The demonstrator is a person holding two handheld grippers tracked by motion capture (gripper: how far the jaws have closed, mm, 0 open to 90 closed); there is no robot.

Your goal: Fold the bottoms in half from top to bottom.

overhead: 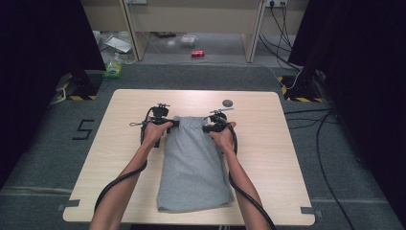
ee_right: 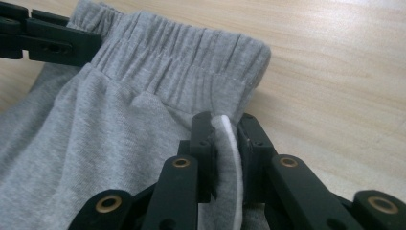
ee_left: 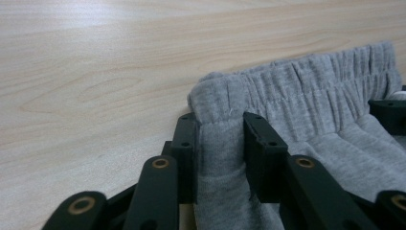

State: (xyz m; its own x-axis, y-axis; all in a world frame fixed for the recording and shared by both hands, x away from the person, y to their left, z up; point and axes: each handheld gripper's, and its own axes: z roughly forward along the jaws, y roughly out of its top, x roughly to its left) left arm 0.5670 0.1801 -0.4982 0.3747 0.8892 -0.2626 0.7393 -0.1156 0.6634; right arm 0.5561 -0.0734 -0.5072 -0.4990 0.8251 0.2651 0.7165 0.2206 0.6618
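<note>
A grey folded garment with an elastic waistband (overhead: 194, 163) lies lengthwise on the wooden table (overhead: 119, 143), waistband at the far end. My left gripper (overhead: 167, 123) is at the waistband's left corner. In the left gripper view its jaws (ee_left: 220, 124) pinch a fold of the grey cloth (ee_left: 311, 96) just below the elastic. My right gripper (overhead: 207, 127) is at the right corner. There its jaws (ee_right: 224, 122) are shut on the garment (ee_right: 119, 134) edge, with a strip of white lining between them. Each gripper view also catches the other gripper (ee_left: 390, 112) (ee_right: 48, 40) across the waistband.
A small dark round object (overhead: 228, 102) lies on the table just beyond the right gripper. Bare tabletop surrounds the garment. On the floor behind are a red can (overhead: 197, 53), a green bottle (overhead: 114, 67) and cables (overhead: 311, 120) at the right.
</note>
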